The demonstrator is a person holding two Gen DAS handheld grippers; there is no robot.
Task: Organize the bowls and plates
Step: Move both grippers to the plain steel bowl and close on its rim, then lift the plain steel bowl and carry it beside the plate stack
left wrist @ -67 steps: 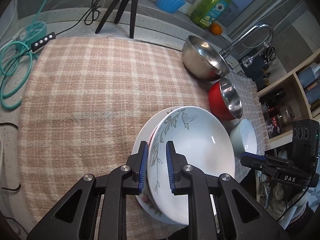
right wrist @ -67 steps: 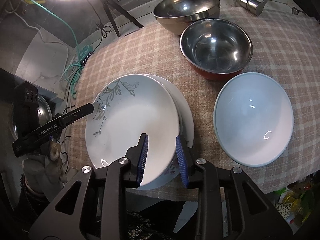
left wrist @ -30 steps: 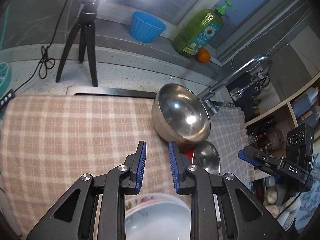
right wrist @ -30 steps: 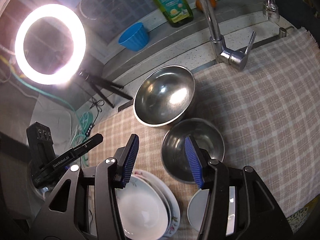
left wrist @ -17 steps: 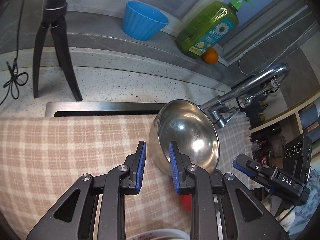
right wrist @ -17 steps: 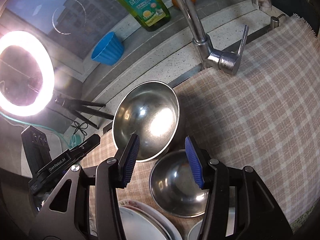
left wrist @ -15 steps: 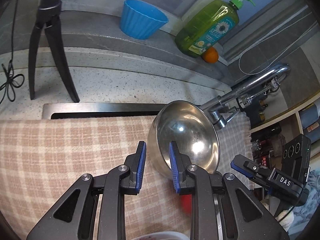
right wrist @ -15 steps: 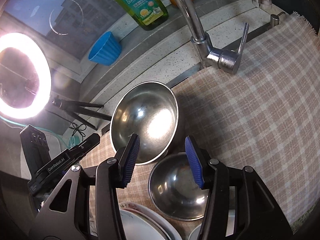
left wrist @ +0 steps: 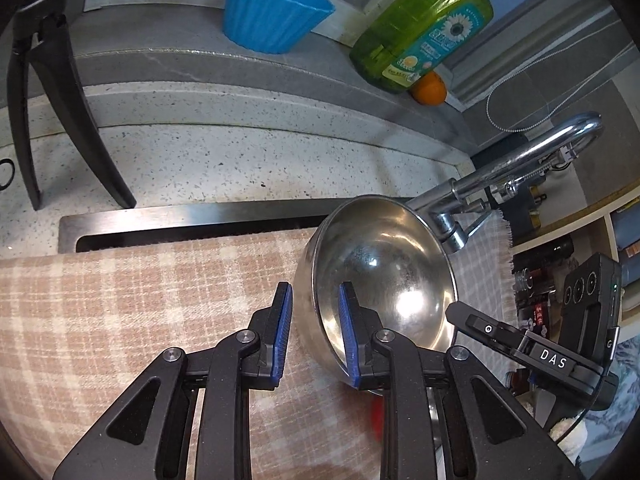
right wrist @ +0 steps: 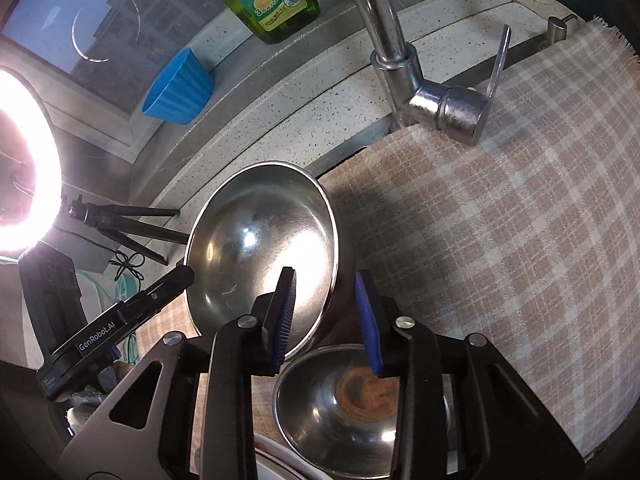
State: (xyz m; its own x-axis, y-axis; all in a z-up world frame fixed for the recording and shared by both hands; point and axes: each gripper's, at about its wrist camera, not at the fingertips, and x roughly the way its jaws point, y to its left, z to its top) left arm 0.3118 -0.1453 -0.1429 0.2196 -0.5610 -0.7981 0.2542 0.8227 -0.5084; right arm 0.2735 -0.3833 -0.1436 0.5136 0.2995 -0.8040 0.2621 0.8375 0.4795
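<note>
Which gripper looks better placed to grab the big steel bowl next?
Neither clearly: left gripper and right gripper both sit open, each straddling opposite rims of the large steel bowl. A two-handed lift looks likely.

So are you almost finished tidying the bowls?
Not yet. A plate edge shows at the bottom of the right view, but I cannot tell if it is stacked. Right now both grippers are open with their fingers on either side of the big steel bowl's rim: left gripper, right gripper. Neither has closed. The smaller steel bowl sits separately beside it on the checked cloth.
</note>
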